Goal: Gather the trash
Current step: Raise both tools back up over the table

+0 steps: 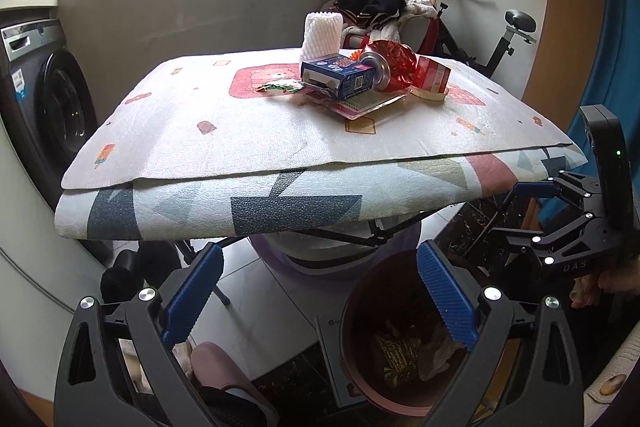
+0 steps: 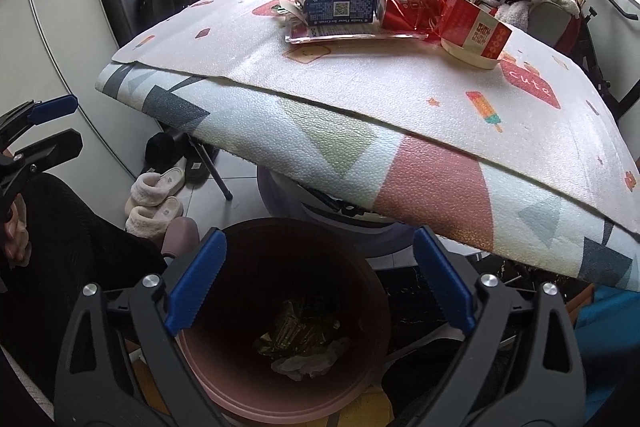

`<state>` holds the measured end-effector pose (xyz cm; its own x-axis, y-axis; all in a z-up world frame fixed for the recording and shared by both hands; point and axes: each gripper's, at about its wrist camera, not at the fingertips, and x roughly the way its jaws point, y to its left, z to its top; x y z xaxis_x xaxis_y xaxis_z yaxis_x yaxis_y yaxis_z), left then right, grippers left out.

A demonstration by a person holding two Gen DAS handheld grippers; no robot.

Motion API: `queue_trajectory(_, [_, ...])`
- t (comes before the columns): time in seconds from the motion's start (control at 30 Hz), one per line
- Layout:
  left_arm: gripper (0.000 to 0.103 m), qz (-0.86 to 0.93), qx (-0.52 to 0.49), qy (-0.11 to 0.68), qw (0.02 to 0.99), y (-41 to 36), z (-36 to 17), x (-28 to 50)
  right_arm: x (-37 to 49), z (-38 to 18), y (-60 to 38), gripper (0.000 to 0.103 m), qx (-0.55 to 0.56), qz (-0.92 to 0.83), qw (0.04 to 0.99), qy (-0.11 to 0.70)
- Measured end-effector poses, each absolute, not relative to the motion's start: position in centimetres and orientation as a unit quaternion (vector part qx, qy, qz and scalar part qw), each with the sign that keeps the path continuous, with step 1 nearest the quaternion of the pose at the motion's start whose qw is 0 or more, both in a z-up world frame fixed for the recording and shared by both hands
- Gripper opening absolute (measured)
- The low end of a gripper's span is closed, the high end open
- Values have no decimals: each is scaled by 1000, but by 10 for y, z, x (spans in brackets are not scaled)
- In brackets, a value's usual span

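My left gripper is tilted downward, its two blue-padded fingers spread wide apart with nothing between the pads. My right gripper points down more steeply, jaws standing fully apart and empty as well. In the left wrist view I see the right gripper from the side at the right edge, with my right hand wrapped on its handle. In the right wrist view the left gripper's tips show at the left edge, my left hand behind them.
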<state>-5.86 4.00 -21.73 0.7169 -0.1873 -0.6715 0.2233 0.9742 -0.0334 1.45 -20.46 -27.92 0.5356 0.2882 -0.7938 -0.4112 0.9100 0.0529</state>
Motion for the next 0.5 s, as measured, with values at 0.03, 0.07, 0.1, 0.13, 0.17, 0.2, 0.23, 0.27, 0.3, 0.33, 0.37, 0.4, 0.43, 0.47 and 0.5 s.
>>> queue_trajectory(0.03, [95, -110, 24, 359, 926, 40, -217, -59, 15, -279, -206, 95, -68, 198, 875, 437])
queue_trajectory(0.07, [95, -110, 24, 359, 927, 41, -217, -59, 15, -278, -207, 95, -66, 196, 876, 435])
queue_trajectory(0.1, [95, -109, 23, 358, 927, 41, -217, -59, 15, -277, -208, 95, -64, 194, 878, 433])
queue_trajectory(0.13, [95, -109, 23, 357, 927, 41, -217, -59, 15, -276, -209, 95, -62, 192, 880, 431])
queue_trajectory(0.17, [95, -108, 22, 357, 927, 42, -217, -59, 14, -275, -210, 95, -60, 189, 882, 428])
queue_trajectory(0.2, [95, -107, 22, 358, 927, 42, -217, -59, 14, -275, -211, 95, -59, 186, 883, 427])
queue_trajectory(0.23, [95, -107, 22, 358, 927, 42, -217, -59, 15, -275, -211, 95, -58, 184, 884, 426])
queue_trajectory(0.27, [95, -106, 21, 358, 927, 42, -217, -59, 15, -275, -212, 95, -57, 183, 884, 426])
queue_trajectory(0.3, [95, -105, 21, 358, 928, 42, -217, -59, 15, -275, -212, 95, -56, 181, 885, 425])
queue_trajectory(0.33, [95, -105, 21, 358, 928, 42, -217, -59, 15, -274, -212, 95, -56, 180, 886, 424])
queue_trajectory(0.37, [95, -104, 20, 358, 928, 41, -217, -58, 15, -274, -213, 95, -56, 180, 887, 422])
queue_trajectory(0.4, [95, -104, 20, 359, 928, 41, -217, -58, 15, -274, -213, 95, -55, 179, 887, 421])
queue_trajectory(0.43, [95, -103, 20, 359, 928, 41, -217, -58, 15, -273, -213, 95, -54, 179, 888, 421])
queue_trajectory(0.47, [95, -103, 19, 359, 928, 42, -217, -57, 15, -273, -214, 95, -52, 178, 888, 420])
queue_trajectory(0.5, [95, -103, 19, 359, 928, 42, -217, -57, 15, -273, -215, 95, -50, 178, 888, 420])
